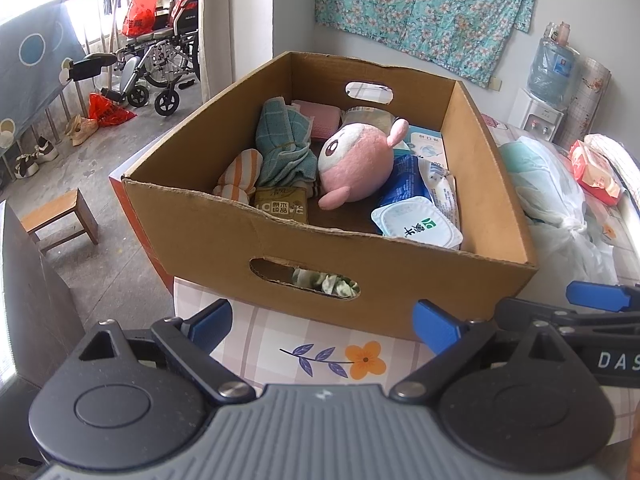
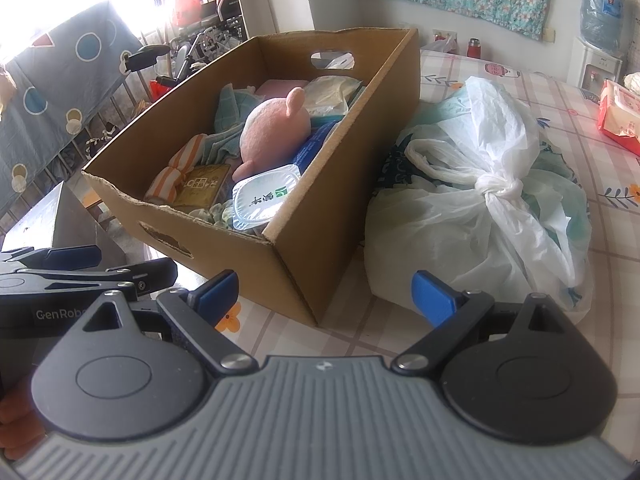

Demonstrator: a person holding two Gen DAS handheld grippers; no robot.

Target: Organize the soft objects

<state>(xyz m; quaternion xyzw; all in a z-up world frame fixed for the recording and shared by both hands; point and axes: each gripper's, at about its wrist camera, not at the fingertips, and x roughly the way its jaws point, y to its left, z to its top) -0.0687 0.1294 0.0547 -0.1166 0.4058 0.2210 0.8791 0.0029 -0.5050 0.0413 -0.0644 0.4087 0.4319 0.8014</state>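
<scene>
Holding both tools low over the checked tablecloth [image 1: 256,332], we keep the left gripper [image 1: 322,326] and the right gripper [image 2: 326,292] spread wide, blue pads apart, nothing between them. Each faces the cardboard box [image 1: 240,240] from just in front of its near wall; the right gripper sits toward the box's right corner. Inside the box lie the pink plush toy [image 1: 356,164], a teal towel [image 1: 286,140], an orange-striped cloth [image 1: 240,172], a pink folded cloth [image 1: 318,116], a blue wipes pack [image 1: 404,184], a white-lidded tub [image 1: 418,226] with green Chinese print and a gold packet [image 1: 280,206] with Chinese characters. Beside the box on its right rests a knotted white plastic bag [image 2: 480,200]. We read "GenRobo" on the left tool's body in the right view, and "DAS" on the right tool in the left view.
</scene>
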